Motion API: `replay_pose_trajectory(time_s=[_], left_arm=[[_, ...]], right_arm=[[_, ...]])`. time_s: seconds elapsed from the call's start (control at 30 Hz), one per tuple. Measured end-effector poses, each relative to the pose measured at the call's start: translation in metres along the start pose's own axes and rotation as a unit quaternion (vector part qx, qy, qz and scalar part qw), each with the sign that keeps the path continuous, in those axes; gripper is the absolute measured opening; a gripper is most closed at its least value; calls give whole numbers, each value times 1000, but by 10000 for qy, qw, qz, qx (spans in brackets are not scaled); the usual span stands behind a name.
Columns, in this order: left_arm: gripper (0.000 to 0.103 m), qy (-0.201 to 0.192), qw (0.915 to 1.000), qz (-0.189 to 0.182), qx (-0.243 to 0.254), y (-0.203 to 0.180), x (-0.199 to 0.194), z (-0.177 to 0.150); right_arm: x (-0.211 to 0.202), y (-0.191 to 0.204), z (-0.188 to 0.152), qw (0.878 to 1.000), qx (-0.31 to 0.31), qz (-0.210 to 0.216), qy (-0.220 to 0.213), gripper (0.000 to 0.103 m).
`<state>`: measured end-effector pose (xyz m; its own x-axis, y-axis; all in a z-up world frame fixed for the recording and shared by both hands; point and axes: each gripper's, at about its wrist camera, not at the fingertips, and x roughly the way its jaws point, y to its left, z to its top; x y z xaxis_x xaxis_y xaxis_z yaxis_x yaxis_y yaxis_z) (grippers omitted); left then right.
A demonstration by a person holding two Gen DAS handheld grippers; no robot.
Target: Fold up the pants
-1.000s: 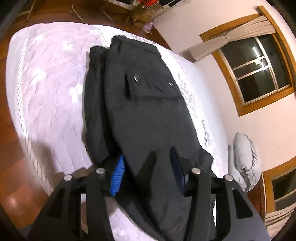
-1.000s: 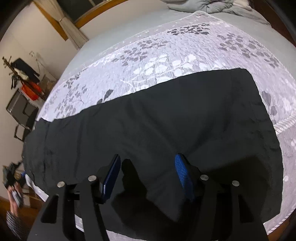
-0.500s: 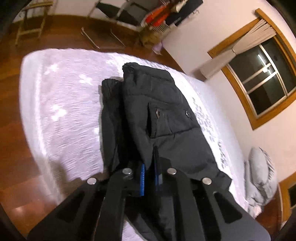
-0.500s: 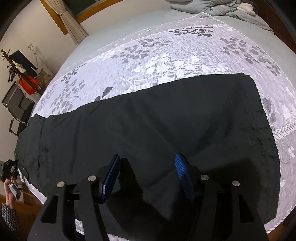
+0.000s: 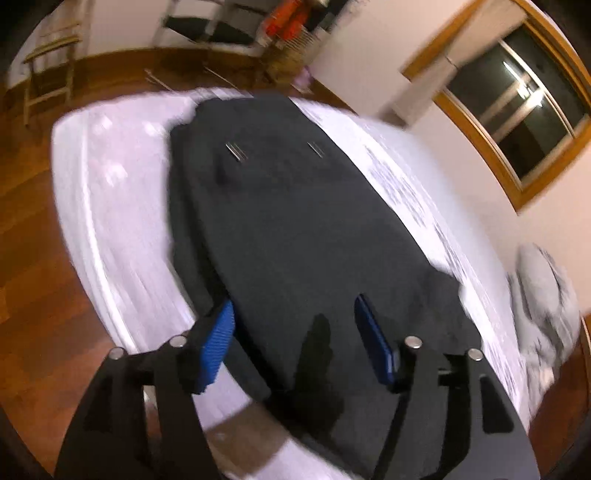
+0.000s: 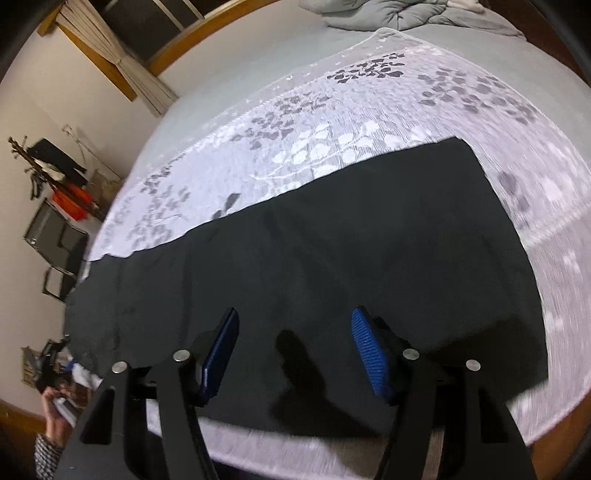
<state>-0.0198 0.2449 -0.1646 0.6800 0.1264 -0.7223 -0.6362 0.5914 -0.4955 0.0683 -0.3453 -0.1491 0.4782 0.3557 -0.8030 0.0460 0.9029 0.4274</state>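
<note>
Black pants [image 5: 303, 229] lie flat along the near edge of a bed, legs stacked one on the other, with a snap pocket near the far waist end. My left gripper [image 5: 295, 317] is open, its blue pads hovering above the pants near the middle. In the right wrist view the pants [image 6: 332, 251] stretch across the bed. My right gripper [image 6: 293, 332] is open and empty just above the cloth near its front edge.
The bed has a white floral lace cover [image 6: 332, 122] over a grey sheet. A grey crumpled blanket [image 6: 399, 14] lies at the head. Wooden floor [image 5: 29, 258] borders the bed. Chairs and clutter [image 6: 55, 240] stand by the wall. A window [image 5: 517, 110] is on the right.
My left gripper shut on the pants half a second ago and is now open, free of the cloth. My right gripper stayed open and shifted slightly.
</note>
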Motion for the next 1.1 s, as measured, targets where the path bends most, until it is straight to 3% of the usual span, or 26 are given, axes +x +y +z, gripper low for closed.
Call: replay_pose_trajectory(time_s=[0.13, 0.23, 0.47, 0.53, 0.63, 0.9, 0.93, 1.1], left_arm=[[67, 426, 9983, -275, 298, -28, -2, -40], [68, 529, 9967, -253, 561, -43, 1, -54], [74, 830, 9953, -172, 459, -48, 15, -47], [77, 844, 9952, -120, 487, -53, 21, -45], [80, 908, 9942, -73, 570, -53, 26, -46], [83, 1028, 9914, 15, 815, -65, 26, -57], [85, 1044, 9909, -7, 854, -69, 24, -60], [88, 1138, 9871, 128, 1119, -79, 31, -68]], right_arm=[[-10, 7, -23, 9996, -236, -107, 112, 65], [-15, 1, -37, 9997, -136, -34, 199, 65], [-20, -71, -57, 9928, 1176, 135, 195, 65], [-26, -95, -59, 9869, 1583, 307, -25, 65], [-27, -118, -52, 9803, 1918, 402, -254, 71], [-10, -132, -37, 9690, 2278, 772, -563, 71], [-8, -130, -38, 9690, 2275, 772, -570, 68], [-6, -128, -25, 9700, 2177, 870, -648, 19]])
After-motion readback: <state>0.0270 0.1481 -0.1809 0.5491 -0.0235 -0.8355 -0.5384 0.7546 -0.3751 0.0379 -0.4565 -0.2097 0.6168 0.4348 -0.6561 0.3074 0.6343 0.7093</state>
